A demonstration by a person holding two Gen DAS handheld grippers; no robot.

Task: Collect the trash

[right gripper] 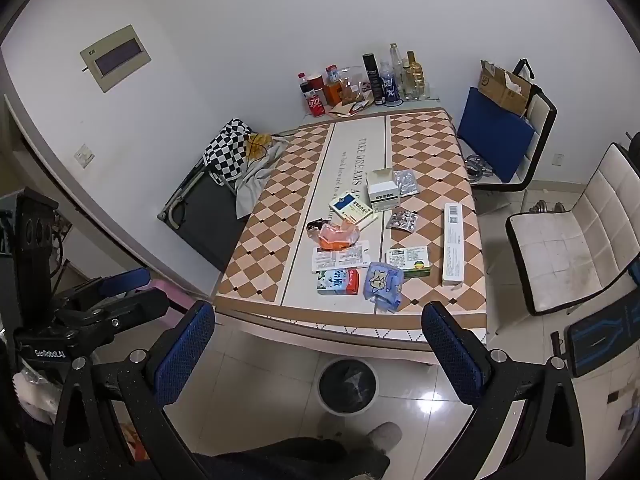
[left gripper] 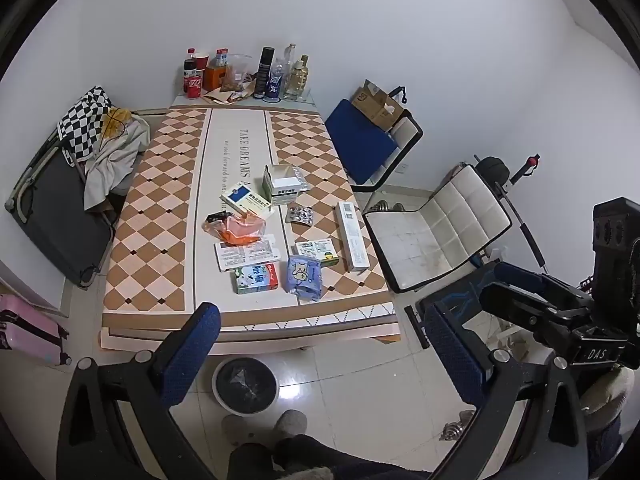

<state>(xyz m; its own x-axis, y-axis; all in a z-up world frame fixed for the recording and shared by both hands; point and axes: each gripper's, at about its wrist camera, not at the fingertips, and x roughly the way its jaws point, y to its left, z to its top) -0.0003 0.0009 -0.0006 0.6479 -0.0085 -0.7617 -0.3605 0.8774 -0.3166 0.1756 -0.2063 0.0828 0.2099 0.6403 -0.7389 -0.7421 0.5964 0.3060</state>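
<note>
Evidently poised above scattered cardboard medicine boxes [left gripper: 246, 200], both blue-padded grippers, left [left gripper: 320, 356] and right [right gripper: 320, 354], spread wide and empty, round black-lined bin [left gripper: 246, 386] below for drops.

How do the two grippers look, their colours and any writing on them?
Both the left gripper and the right gripper have black frames, silver screws and blue textured pads on the fingers. White lettering marks each body.
</note>
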